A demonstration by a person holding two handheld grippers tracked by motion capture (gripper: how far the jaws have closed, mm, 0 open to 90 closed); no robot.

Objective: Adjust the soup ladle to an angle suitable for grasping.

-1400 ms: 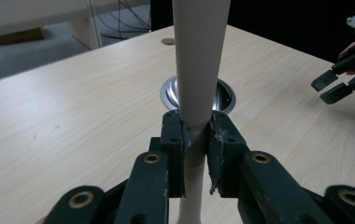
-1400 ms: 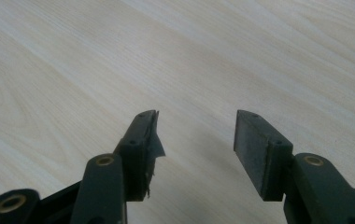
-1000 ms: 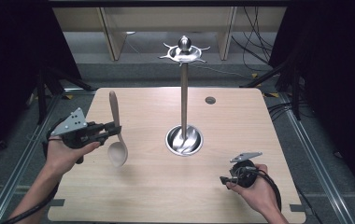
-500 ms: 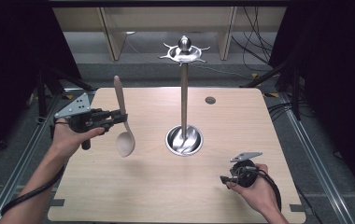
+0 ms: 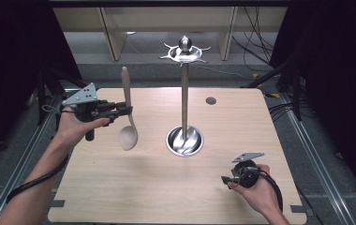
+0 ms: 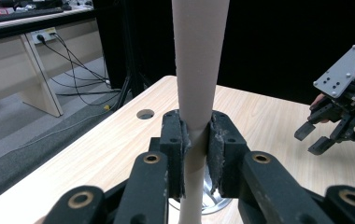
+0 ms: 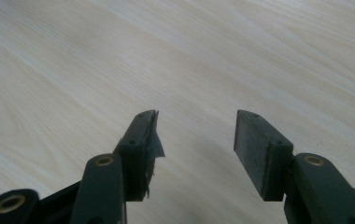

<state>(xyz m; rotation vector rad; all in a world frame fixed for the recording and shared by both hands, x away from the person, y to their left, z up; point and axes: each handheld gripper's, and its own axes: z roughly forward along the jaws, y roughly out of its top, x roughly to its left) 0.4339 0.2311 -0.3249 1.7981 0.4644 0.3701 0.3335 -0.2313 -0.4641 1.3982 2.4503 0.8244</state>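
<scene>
Left tool [image 5: 128, 110] clamped tight on a wooden spoon [image 5: 128, 117] at mid-handle, bowl hanging below, handle rising above, clear of the tabletop [image 5: 241, 117]. Probably light, stiff, slightly slick; best held near the middle, as here, to resist swinging. Right tool [image 7: 196, 140] parted wide, empty, low over bare tabletop.

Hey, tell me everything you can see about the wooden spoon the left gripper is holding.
The wooden spoon is pale, smooth, plain wood, with a long rounded handle and an oval bowl. It hangs roughly upright above the table, bowl down and handle up, touching nothing but the left gripper, whose black jaws clamp the handle partway along from both sides.
</scene>
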